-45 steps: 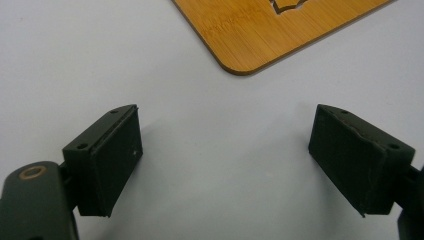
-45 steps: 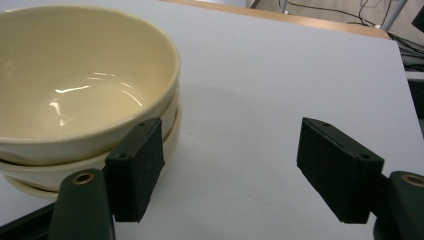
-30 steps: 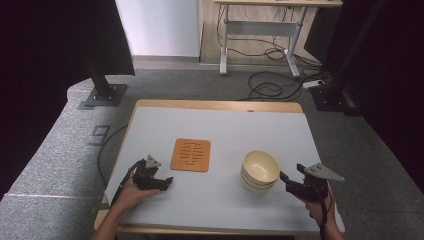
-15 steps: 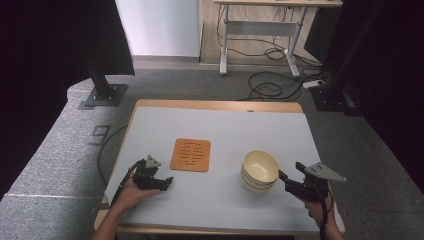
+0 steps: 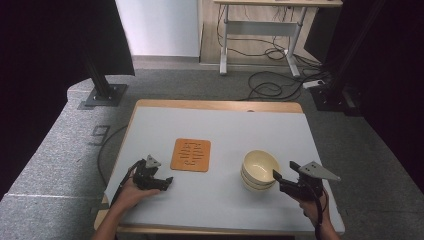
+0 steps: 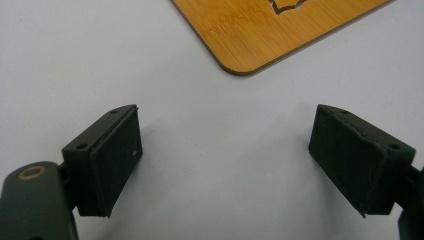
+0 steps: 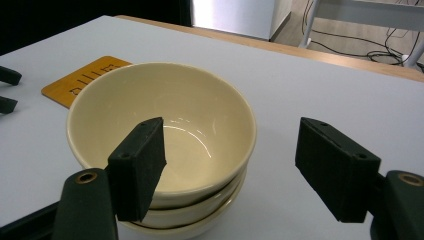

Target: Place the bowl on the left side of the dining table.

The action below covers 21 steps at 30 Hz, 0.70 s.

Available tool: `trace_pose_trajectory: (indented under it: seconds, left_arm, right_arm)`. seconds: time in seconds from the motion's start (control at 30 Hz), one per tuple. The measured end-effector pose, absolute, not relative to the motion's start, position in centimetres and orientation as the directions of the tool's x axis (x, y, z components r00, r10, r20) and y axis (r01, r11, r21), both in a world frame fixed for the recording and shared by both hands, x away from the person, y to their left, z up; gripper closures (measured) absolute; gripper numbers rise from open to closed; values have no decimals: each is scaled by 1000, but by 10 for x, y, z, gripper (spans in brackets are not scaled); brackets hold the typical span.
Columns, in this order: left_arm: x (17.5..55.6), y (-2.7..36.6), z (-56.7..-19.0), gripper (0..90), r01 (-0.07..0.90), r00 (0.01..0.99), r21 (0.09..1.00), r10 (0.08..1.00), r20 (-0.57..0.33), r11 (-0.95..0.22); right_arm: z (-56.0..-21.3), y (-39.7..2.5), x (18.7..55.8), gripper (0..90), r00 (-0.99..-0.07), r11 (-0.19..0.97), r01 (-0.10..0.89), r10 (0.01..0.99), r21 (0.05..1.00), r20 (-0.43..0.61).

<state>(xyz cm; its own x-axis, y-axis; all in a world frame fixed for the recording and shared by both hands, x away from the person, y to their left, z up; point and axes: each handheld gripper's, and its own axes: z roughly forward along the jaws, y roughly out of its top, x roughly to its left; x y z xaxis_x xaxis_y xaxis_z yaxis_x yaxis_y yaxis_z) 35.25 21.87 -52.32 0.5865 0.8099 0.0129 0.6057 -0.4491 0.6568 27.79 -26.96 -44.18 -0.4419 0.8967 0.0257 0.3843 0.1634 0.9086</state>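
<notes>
1. The worktop [image 5: 220, 125] is a pale grey sheet with a wooden edge, and all the action sits in its near half.
2. The stack of bowls [image 5: 260, 170] stands at about 4 o'clock from the worktop's centre. The right gripper view shows 3 cream bowls [image 7: 165, 145] nested, glossy inside and apparently empty.
3. My read on handling: glazed ceramic, so stiff, fairly heavy, slippery and chip-prone. The top bowl sits loose in the one below.
4. Best hold, I'd say, is the near rim of the top bowl: 1 pad inside the wall, 1 outside, then a straight lift so the lower 2 stay put.
5. The bamboo trivet [image 5: 190, 154] lies flat at about 8 o'clock from centre, well apart from the bowls. It is thin, rigid and light, with a cut-out pattern.
6. The right tongs [image 5: 276, 176] sit at 3 o'clock of the stack, spread wide and holding nothing. Seen along them [image 7: 235, 165], one pad hangs over the bowl's hollow and the other stands clear outside the rim.
7. The left tongs [image 5: 167, 182] rest low at 7 o'clock of the trivet, also spread wide and empty [image 6: 225, 165], with bare worktop between the pads.
</notes>
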Motion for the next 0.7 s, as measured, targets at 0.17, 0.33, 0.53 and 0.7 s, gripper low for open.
trace_pose_trajectory:
  seconds: [0.17,0.33,0.53,0.7]
  left_arm:
    - [352,219,-523,136,605,587,657,809,14,-450]
    - [353,219,-523,136,605,587,657,809,14,-450]
    - [353,219,-523,136,605,587,657,809,14,-450]
    - [352,219,-523,136,605,587,657,810,13,-449]
  right_arm:
    - [-440,-265,278,277,-451,167,378,892,910,23]
    - [-439,-260,278,277,-461,173,374,887,911,21]
    - [-438,-258,278,276,-466,175,372,885,912,20]
    - [-438,-257,277,276,-468,171,369,883,913,24]
